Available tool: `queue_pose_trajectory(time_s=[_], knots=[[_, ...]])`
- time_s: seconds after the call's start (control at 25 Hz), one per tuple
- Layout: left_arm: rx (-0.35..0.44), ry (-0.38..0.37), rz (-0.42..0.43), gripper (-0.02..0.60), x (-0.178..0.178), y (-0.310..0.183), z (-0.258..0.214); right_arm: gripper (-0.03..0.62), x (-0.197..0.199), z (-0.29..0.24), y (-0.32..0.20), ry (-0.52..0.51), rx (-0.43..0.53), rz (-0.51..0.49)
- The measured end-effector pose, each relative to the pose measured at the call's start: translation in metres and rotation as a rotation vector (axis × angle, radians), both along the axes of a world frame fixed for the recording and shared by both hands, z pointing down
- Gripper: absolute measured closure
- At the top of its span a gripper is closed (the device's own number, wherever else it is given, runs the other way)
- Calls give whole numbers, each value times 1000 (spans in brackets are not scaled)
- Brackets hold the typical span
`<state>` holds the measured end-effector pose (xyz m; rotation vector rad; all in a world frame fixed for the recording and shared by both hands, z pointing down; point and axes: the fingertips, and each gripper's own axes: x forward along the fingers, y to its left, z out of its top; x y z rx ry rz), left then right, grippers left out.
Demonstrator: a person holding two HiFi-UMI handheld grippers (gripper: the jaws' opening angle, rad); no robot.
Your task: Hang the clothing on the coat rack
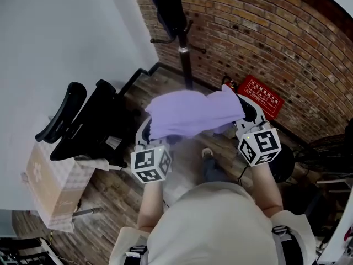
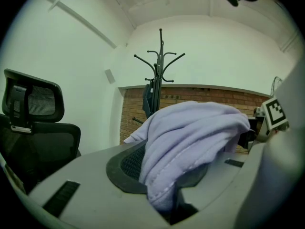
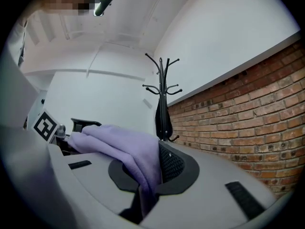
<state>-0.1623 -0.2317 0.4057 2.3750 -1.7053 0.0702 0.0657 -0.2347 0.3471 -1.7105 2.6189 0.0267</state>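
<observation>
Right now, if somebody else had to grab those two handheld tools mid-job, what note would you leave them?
Left tool: shut on one edge of the purple garment.
Right tool: shut on the other edge; the cloth drapes between the two.
Coat rack: ahead, by the brick wall, with a dark garment on it; its upper hooks look free.
Done: garment picked up.
Left: carry it over, catch it on a free hook, open both tools.
</observation>
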Motion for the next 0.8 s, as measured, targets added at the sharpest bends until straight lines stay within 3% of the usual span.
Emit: queue_pose_trajectory(time_s=[0.44, 0.8], knots=[[16, -41, -5, 490, 34, -113, -25, 574, 32, -35, -123, 16, 44, -25], [-19, -110, -23, 490, 53, -193, -27, 574, 46, -50, -221, 23, 43, -68]])
